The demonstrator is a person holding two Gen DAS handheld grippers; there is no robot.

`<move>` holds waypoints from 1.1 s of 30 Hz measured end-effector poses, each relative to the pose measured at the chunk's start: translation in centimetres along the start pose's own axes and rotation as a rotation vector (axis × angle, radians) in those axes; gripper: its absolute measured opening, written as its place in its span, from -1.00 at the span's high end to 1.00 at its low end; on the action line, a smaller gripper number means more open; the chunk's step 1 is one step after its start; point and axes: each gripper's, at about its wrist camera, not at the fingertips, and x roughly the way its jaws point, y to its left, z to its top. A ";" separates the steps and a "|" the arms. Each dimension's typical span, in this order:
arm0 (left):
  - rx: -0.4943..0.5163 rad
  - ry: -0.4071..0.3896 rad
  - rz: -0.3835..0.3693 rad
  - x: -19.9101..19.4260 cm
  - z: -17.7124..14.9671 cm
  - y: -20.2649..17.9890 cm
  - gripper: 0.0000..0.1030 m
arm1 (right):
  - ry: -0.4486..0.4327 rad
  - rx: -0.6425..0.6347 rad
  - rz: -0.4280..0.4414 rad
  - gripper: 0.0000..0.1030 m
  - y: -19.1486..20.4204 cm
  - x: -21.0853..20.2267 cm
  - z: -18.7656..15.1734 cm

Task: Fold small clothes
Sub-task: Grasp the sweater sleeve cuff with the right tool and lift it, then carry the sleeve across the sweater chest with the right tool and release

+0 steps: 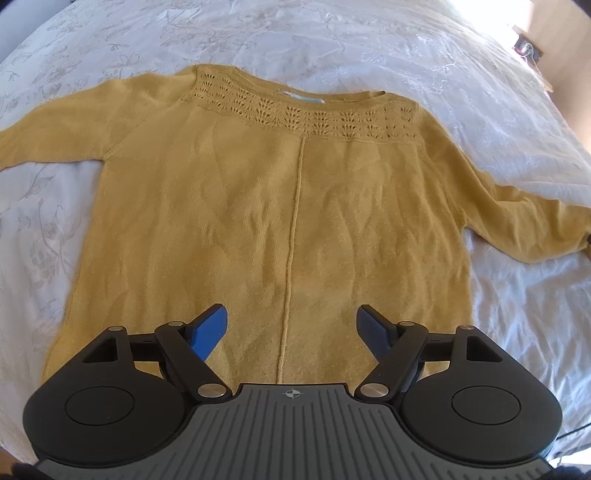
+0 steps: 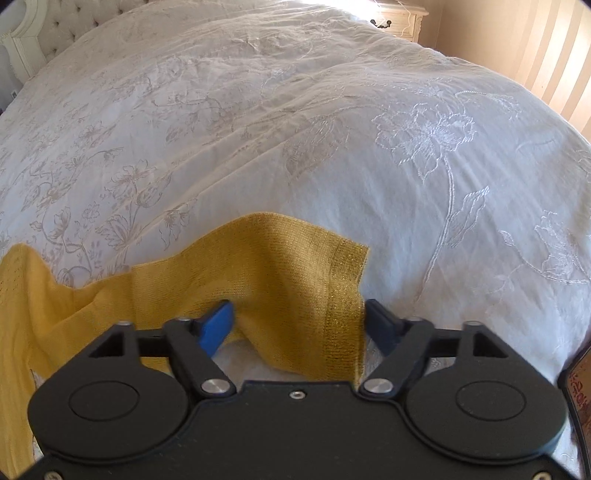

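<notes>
A mustard-yellow knit sweater lies flat and face up on the bed, neckline away from me, sleeves spread to both sides. My left gripper is open and empty, hovering over the sweater's lower hem near the centre seam. In the right wrist view the end of the right sleeve, with its ribbed cuff, lies bunched between the fingers of my right gripper. The jaws stand wide apart on either side of the cuff and do not pinch it.
The white embroidered bedspread covers the whole bed. A tufted headboard is at the far left and a wooden nightstand at the far right corner, next to a striped wall.
</notes>
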 end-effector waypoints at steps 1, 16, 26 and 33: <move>0.002 -0.003 0.000 -0.1 0.0 0.2 -0.48 | 0.005 -0.007 -0.007 0.61 0.3 -0.1 0.1; 0.026 -0.029 -0.073 -0.4 0.8 7.7 -0.48 | -0.200 0.034 0.391 0.71 15.8 -14.6 3.4; 0.009 -0.050 -0.060 -1.0 1.8 15.2 -0.48 | -0.126 -0.140 0.626 0.67 35.9 -12.8 -0.1; -0.032 -0.048 -0.043 -1.3 1.5 18.5 -0.48 | -0.023 -0.218 0.648 0.59 45.7 -7.4 -6.5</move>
